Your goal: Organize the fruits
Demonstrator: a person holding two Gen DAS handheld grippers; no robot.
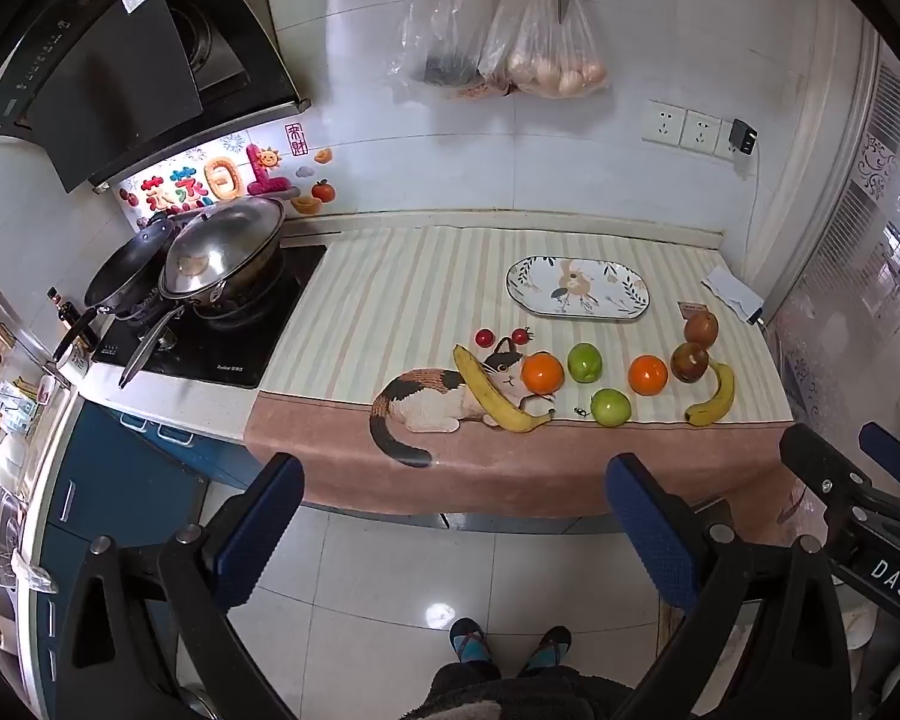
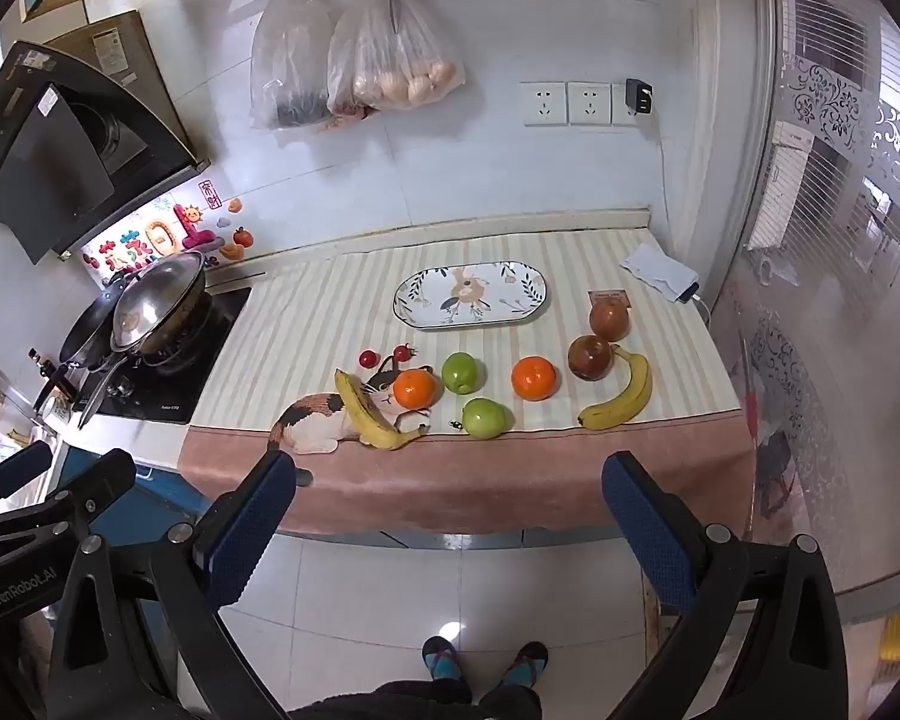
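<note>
Fruit (image 1: 542, 373) near cloth's front edge (image 1: 510, 468); both grippers' fingers (image 1: 648, 534) (image 2: 645, 531) released, empty, short of counter.

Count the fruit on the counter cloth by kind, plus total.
Yellow bananas: 2
Round oranges: 2
Green apples: 2
Dark reddish-brown apples: 2
Small red cherry tomatoes: 2
Total: 10
</note>
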